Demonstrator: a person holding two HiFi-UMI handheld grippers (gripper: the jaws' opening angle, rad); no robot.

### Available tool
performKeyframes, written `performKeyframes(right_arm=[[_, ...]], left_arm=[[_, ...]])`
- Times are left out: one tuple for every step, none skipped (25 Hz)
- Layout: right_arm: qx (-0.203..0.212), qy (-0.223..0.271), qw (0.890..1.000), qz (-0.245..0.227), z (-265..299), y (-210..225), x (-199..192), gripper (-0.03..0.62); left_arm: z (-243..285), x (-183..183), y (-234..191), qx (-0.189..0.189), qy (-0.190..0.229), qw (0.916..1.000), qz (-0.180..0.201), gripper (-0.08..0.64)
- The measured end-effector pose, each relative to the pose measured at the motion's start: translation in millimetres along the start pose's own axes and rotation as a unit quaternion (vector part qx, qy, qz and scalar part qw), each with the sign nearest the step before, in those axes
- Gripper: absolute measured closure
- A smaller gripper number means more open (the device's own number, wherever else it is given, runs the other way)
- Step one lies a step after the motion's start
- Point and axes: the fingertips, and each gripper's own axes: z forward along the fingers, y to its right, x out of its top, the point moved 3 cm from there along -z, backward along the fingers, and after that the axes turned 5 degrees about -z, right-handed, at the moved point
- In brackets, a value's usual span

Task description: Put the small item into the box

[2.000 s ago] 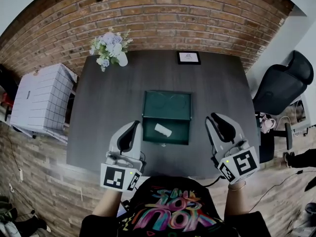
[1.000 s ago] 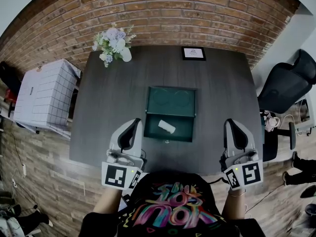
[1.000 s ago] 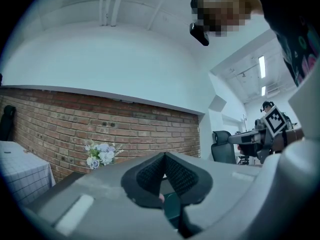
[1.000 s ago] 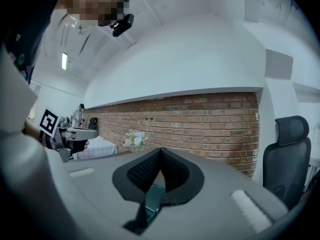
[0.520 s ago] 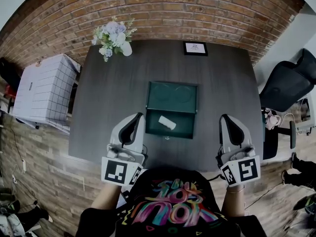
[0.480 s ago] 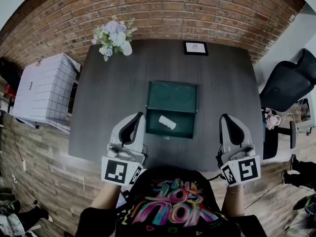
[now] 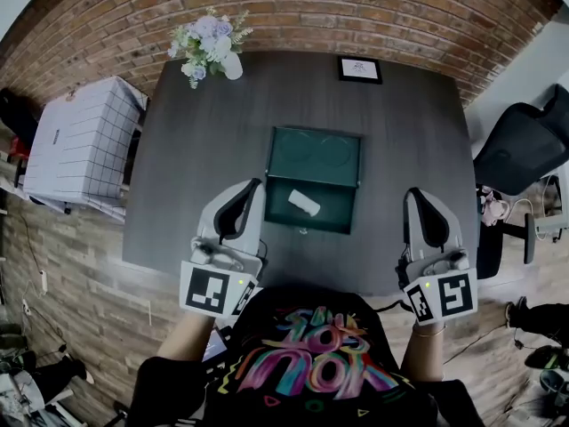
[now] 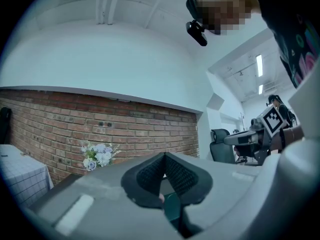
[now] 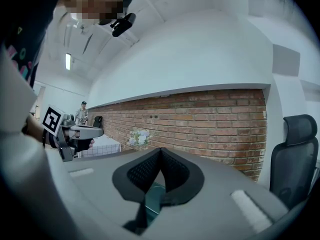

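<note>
The dark rectangular tabletop (image 7: 196, 176) is standing against the red brick wall (image 7: 373, 7). The open green hinged box (image 7: 333, 212) is sitting at its middle, with the lid lying back toward the wall. The small white oblong item (image 7: 304, 203) is lying inside the box's near half. The white vase of flowers (image 7: 210, 43) is standing at the far left corner. The small framed card (image 7: 359, 69) is standing at the far edge, right of centre. The left gripper (image 7: 253, 185) is hovering just left of the box, and the right gripper (image 7: 413, 196) is hovering well to its right. The checked-cloth side table (image 7: 80, 145) is standing left of the tabletop, and the black office chair (image 7: 524, 140) right of it.

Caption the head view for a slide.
Small item in open green box; left tongs and right tongs, both shut, alongside.
</note>
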Motion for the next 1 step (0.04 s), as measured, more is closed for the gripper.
performKeyframes(right_arm=[[0.002,-0.001,1.000,-0.001,0.9,-1.0,-0.3,0.592]], left_arm=[[0.0,-0.1,-0.7,0.000,0.000,1.0000,0.001,0.558]])
